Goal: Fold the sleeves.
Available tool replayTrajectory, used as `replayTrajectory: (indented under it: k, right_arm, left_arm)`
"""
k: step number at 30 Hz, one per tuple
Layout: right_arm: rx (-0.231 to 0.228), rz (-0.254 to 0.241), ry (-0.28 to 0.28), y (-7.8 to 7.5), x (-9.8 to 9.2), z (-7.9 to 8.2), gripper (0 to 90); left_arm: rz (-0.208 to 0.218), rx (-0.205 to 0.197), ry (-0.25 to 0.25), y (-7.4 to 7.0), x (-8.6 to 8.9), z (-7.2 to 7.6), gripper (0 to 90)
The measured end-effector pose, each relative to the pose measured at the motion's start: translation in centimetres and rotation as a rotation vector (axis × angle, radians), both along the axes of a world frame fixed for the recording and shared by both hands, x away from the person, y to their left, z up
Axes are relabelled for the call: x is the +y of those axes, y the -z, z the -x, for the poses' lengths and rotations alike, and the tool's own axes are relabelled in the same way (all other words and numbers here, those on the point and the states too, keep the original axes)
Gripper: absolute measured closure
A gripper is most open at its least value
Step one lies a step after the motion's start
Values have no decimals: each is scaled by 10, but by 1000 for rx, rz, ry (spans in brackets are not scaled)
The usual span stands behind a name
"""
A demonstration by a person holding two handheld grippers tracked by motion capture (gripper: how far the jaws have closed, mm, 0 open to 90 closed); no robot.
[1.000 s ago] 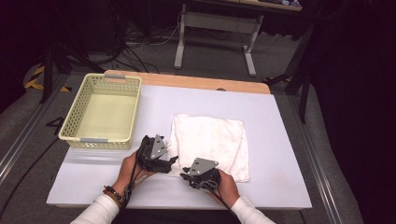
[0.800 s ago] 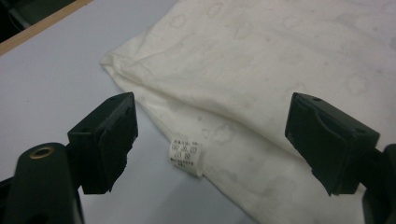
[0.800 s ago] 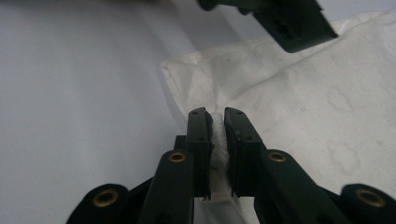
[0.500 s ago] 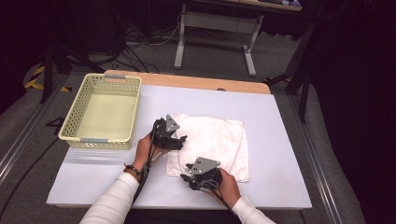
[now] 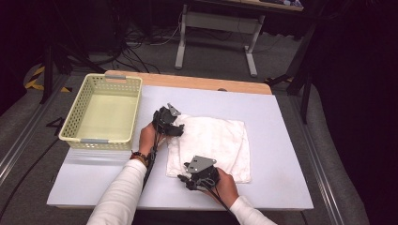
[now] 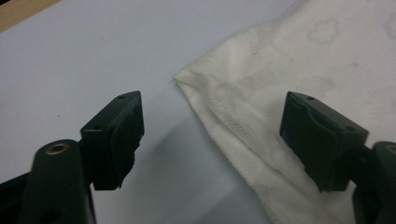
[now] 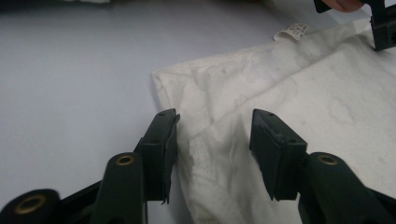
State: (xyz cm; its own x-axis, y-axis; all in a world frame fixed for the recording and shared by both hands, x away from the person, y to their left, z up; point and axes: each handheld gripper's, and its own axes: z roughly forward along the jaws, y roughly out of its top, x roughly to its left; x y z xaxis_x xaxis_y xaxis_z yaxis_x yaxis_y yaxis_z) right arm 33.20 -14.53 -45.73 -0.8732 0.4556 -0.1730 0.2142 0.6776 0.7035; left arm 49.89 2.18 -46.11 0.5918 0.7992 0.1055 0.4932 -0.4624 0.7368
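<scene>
1. The white rectangular tabletop (image 5: 281,140) carries the pale yellow plastic lattice basket (image 5: 104,114) at its left.
2. The folded white cloth towel (image 5: 216,145) lies flat mid-table.
3. The left gripper (image 6: 212,135), jaws apart and just closing, straddles the towel's far-left corner.
4. The right gripper (image 7: 214,140), jaws parted and just closing, straddles the near-left corner, unclamped.

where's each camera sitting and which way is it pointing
High view: above the person's side, looking forward and down on the table, basket, towel; both forearms, left gripper, right gripper.
Left gripper view: along open jaws at the towel's far corner.
Right gripper view: along open jaws over its near corner.
All share the towel.
</scene>
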Motion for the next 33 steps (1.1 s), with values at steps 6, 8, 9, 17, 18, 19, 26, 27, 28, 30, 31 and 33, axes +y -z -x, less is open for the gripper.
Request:
replayTrajectory:
  k: [6,8,9,17,18,19,26,27,28,30,31,33]
  right_arm:
    - [-25,5,25,1,-2,-1,771]
    - [-40,15,26,1,-2,-1,800]
    - [-42,14,29,1,-2,-1,809]
    - [-63,20,28,2,-2,2,822]
    - [-71,24,22,2,-1,2,823]
    - [-71,24,24,3,-1,3,824]
    - [-48,0,4,2,-4,0,824]
    - [-45,1,2,2,-4,0,826]
    - [-43,-2,-2,2,-5,-1,829]
    - [-41,-4,-2,1,-5,-1,832]
    - [-40,-4,-2,2,-5,-1,833]
    - [-43,-5,-1,2,-5,0,836]
  left_arm:
    - [59,62,9,1,4,-3,342]
    - [73,78,20,1,6,-3,379]
    - [80,85,27,0,5,-2,416]
    - [75,77,-37,0,5,-8,318]
    - [68,66,-47,0,5,-9,318]
    - [66,54,-62,0,3,-11,313]
    - [69,71,-13,-1,-2,-21,373]
    - [79,75,0,-1,-2,-21,454]
    - [75,72,2,-1,-3,-20,521]
    - [79,76,14,-1,-4,-19,617]
    - [81,77,18,-1,-5,-19,649]
    - [86,78,27,-1,-6,-18,728]
